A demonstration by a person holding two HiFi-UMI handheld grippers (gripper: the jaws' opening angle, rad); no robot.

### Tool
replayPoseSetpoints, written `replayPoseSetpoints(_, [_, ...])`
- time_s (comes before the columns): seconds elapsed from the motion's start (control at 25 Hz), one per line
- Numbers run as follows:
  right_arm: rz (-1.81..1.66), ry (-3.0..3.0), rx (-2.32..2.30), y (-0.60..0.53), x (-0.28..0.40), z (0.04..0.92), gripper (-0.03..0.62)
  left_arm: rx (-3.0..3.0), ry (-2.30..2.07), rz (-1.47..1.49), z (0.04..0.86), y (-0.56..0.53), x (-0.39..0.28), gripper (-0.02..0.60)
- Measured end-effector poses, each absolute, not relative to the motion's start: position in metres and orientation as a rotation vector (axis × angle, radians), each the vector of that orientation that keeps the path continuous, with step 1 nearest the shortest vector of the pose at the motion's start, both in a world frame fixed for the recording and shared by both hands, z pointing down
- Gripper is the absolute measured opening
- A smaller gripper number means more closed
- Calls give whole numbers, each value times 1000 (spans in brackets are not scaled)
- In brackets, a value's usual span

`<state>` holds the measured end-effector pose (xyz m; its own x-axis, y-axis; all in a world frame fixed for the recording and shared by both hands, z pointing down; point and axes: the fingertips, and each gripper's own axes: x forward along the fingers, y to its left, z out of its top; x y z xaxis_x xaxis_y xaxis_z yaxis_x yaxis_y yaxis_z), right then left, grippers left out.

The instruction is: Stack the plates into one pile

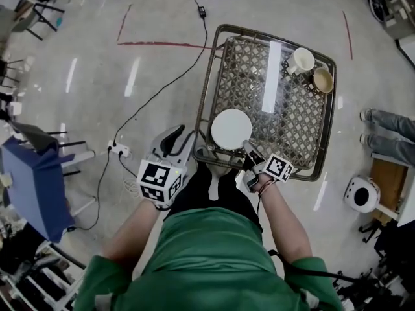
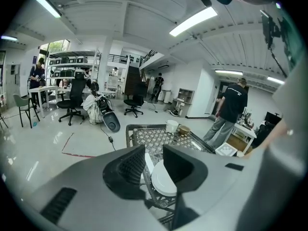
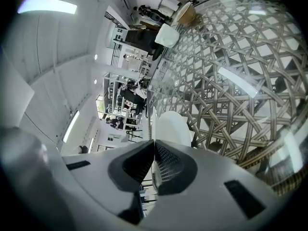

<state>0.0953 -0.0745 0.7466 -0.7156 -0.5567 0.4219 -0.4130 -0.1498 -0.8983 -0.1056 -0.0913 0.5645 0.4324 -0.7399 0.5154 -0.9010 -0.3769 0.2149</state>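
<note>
A white plate pile [image 1: 231,129] rests on the near left corner of the woven, glass-topped table [image 1: 259,109]. My left gripper [image 1: 178,140] hovers just left of that corner, off the table's edge. Its jaws stand open with nothing between them [image 2: 154,153], and the plate [image 2: 163,179] shows through the gap beyond. My right gripper [image 1: 248,149] sits at the plate's near right rim. Seen from the right gripper view, it [image 3: 154,143] is shut with the pads together, and the white plate [image 3: 173,126] lies just past the tips. I cannot tell whether the tips touch the plate.
A white mug [image 1: 301,60] and a tan cup [image 1: 323,80] stand at the table's far right corner. A power strip and cable [image 1: 120,149] lie on the floor to the left. A person's legs [image 1: 389,128] and a white round device [image 1: 362,194] are to the right.
</note>
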Motion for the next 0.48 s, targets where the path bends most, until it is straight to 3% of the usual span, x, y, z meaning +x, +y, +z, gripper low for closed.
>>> replayPoseSetpoints(0.48, [-2132, 2030, -1369, -65, 97, 780, 32, 2205, -1398, 458, 566, -88, -114, 126])
